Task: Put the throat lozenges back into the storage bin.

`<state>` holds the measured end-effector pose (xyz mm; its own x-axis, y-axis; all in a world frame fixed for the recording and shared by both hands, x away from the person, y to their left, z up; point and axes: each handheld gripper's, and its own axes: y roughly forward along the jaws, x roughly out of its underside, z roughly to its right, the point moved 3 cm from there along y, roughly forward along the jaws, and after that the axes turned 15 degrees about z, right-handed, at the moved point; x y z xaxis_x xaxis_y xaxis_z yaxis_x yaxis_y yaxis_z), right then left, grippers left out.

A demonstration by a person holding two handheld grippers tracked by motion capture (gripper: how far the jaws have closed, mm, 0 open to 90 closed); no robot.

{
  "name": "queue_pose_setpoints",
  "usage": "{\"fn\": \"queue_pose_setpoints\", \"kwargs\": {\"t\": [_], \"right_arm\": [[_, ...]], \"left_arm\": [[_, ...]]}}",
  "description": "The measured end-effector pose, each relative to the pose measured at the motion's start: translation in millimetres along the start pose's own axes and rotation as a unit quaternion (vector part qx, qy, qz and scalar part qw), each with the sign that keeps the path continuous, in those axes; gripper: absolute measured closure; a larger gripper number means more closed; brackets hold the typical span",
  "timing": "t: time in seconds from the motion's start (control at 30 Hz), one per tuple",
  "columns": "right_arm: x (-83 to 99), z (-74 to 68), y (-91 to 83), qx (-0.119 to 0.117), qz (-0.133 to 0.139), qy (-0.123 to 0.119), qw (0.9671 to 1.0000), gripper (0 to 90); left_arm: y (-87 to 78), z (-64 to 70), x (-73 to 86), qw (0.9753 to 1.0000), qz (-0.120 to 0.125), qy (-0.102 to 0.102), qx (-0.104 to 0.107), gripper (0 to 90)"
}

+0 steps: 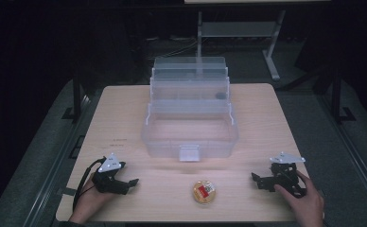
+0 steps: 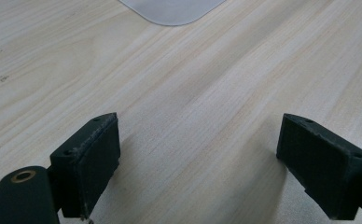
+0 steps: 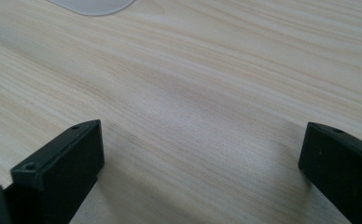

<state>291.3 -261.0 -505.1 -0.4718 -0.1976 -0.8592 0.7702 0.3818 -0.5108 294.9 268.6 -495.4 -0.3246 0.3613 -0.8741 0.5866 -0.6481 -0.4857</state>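
A clear plastic tiered organiser box (image 1: 191, 111) stands open in the middle of the wooden table (image 1: 125, 109), its trays stepped back toward the far side. A small round container (image 1: 204, 192) with an orange and red label lies near the front edge, between the two hands. My left gripper (image 1: 130, 183) rests on the table at the front left, open, with bare wood between its jaws (image 2: 198, 154). My right gripper (image 1: 256, 179) rests at the front right, open too, over bare wood (image 3: 202, 158). A corner of the box (image 2: 172, 9) shows at the top of the left gripper view.
A dark small item (image 1: 220, 95) sits in an upper tray of the box. Beyond the table stands a grey metal frame (image 1: 266, 38) on a dark floor. The table's front edge runs just under both hands. The box corner (image 3: 93, 5) shows in the right gripper view.
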Motion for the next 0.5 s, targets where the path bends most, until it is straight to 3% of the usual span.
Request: {"fn": "queue_pose_setpoints", "kwargs": {"t": [0.27, 0.5], "right_arm": [[0.0, 0.0, 0.0, 0.0, 0.0, 0.0, 1.0, 0.0], [0.0, 0.0, 0.0, 0.0, 0.0, 0.0, 1.0, 0.0]], "left_arm": [[0.2, 0.0, -0.4, 1.0, -0.001, -0.001, -0.001, 12.8], [0.5, -0.4, -3.2, 0.9999, -0.015, 0.001, -0.002, 13.7]]}}
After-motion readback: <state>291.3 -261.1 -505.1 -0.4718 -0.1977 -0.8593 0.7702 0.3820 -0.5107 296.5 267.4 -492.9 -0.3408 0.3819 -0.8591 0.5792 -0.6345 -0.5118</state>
